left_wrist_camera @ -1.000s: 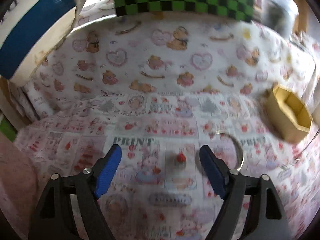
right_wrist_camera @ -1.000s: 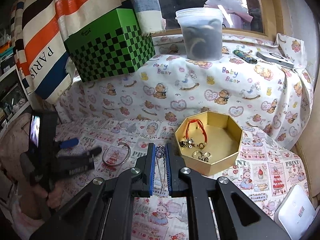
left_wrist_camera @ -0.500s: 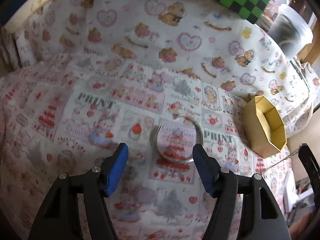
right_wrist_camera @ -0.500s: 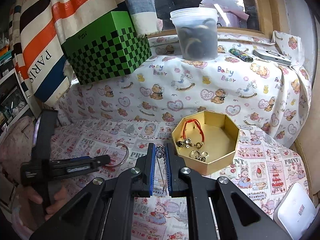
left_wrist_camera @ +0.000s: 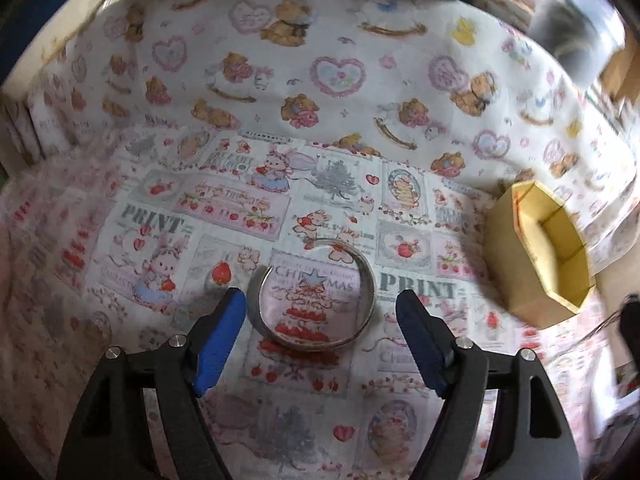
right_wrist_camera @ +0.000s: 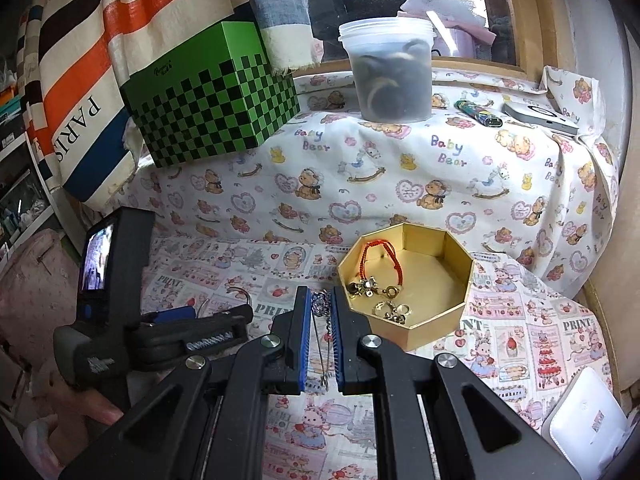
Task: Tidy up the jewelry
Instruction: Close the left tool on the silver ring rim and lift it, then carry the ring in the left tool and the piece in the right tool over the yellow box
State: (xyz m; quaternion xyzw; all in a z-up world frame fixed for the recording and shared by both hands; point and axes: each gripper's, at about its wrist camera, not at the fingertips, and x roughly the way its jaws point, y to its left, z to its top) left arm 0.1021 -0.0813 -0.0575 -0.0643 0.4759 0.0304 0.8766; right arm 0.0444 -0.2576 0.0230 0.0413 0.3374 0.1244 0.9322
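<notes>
A: L side?

B: Left gripper [left_wrist_camera: 318, 312], blue pads spread wide, nothing in it. One open silver metal bangle [left_wrist_camera: 311, 294] lies flat on the cartoon-print cloth [left_wrist_camera: 224, 216] between the fingers, nearer the left pad, looks not touching either. Bare cloth all round it; the cloth rises to a raised ledge behind.

A: R side?

B: Right gripper [right_wrist_camera: 321, 334] pinched narrow on a thin silver chain w/ dark beaded end [right_wrist_camera: 322, 312]; chain hangs down the gap between the pads. Held above the cloth, just left of the gold octagonal cardboard box [right_wrist_camera: 404, 332].

A: Box contents, count?

B: One red cord bracelet [right_wrist_camera: 378, 258] w/ gold charms, plus a small cluster of gold rings [right_wrist_camera: 394, 310] near the front wall; can't count exactly. Rest of the box floor is bare. Open cloth strip between box and bangle.

A: Edges?

B: On the ledge: one green-black checkered box [right_wrist_camera: 212, 96], one clear plastic tub [right_wrist_camera: 390, 74] w/ dark contents, one lighter [right_wrist_camera: 478, 114], one flat white device [right_wrist_camera: 540, 118]. One white pad-like item [right_wrist_camera: 584, 428] at the near right edge. Striped bag [right_wrist_camera: 80, 60] at far left.
</notes>
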